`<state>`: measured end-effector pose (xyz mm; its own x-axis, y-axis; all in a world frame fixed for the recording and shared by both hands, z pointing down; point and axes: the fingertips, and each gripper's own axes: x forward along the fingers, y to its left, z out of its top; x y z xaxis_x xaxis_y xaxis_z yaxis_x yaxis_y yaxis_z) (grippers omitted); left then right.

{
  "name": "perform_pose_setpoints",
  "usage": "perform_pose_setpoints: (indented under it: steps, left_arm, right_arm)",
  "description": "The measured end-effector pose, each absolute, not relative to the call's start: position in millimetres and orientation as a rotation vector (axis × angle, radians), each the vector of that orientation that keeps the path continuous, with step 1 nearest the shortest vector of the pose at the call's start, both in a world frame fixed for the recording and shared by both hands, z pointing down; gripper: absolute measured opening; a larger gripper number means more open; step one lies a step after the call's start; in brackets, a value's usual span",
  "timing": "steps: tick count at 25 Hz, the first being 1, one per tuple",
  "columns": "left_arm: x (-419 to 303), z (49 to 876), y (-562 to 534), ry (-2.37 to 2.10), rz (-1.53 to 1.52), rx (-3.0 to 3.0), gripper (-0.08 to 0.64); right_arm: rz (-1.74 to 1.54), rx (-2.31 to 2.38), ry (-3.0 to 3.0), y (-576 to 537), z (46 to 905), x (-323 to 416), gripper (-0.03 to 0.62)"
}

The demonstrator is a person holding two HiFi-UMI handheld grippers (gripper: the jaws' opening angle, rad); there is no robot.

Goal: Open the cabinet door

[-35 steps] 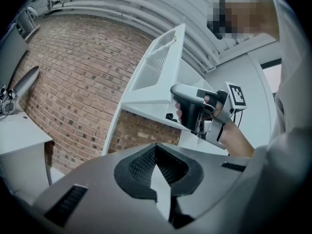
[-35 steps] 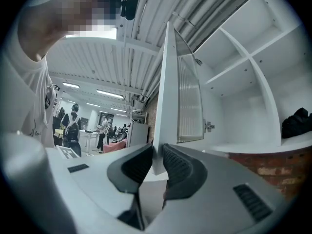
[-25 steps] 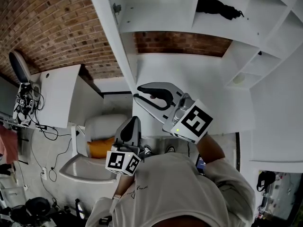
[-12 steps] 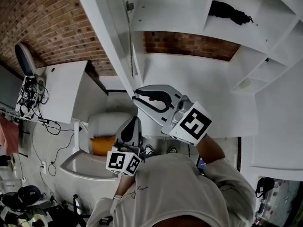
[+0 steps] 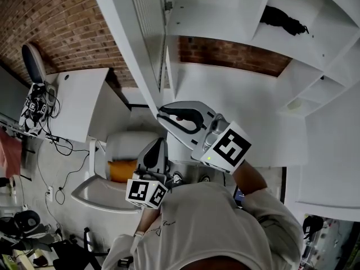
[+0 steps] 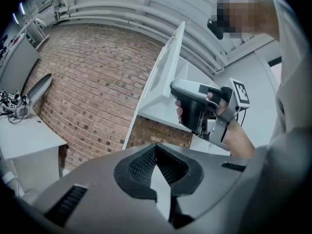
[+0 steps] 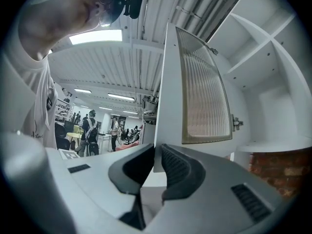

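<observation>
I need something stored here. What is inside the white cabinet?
Mostly bare white shelves; one dark bundle lies in an upper compartment. Brick shows at the back of the niche below. The person's body hides whatever is lower down.

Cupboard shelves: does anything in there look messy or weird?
Only one thing: a black crumpled lump lies alone on an upper shelf, with bits straggling out at its side. It is too small to tell what it is. Nothing looks spilled or broken.

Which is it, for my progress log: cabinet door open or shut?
Open: the cabinet door stands swung well out, its hinge exposed and the shelves behind it in plain view.
</observation>
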<state>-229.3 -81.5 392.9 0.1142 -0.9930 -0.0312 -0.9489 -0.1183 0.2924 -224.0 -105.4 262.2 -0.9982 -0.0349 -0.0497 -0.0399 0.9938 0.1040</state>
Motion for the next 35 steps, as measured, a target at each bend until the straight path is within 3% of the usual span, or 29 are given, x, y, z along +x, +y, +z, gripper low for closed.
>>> perform_pose_setpoints:
  steps: [15,35]
  left_arm:
    - [-237.7,391.8,-82.1,-1.924,-0.343,2.2,0.015]
    - [-214.4,391.4,-102.5,-1.824,-0.284,2.279,0.015]
  right_arm:
    - [0.134,-0.037,3.124,-99.7,273.7,-231.5,0.031]
    - [0.135,-0.28,3.162,-134.9,298.7,-187.6,0.025]
